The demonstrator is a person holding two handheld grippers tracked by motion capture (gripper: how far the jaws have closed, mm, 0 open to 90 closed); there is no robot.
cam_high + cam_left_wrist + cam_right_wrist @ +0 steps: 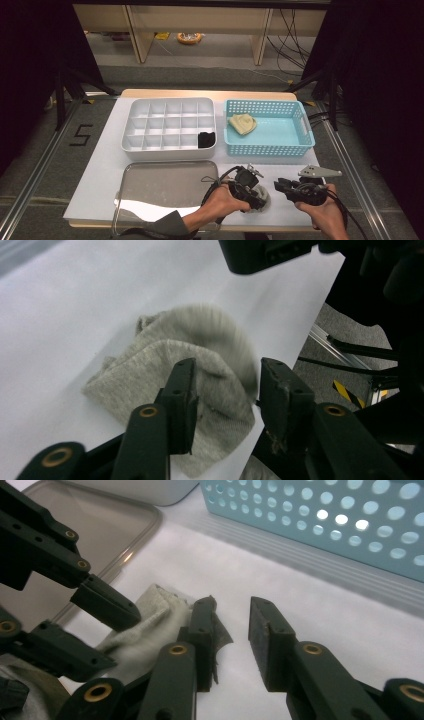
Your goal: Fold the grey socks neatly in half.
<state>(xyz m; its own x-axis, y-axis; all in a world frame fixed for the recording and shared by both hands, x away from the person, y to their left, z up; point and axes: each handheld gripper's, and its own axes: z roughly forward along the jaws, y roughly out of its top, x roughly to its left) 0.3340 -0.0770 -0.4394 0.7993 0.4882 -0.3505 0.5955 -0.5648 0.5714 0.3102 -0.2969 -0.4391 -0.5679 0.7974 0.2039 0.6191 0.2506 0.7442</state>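
Crumpled grey knit sock point(200, 370) at near desk point(105, 165) edge. Left tool point(226, 390) wide, straddling sock, apparently for pinch. Right tool point(231, 630) wide beside sock corner. Beyond: steel tray point(165, 185), white divided organiser point(170, 125), blue perforated basket point(285, 127).
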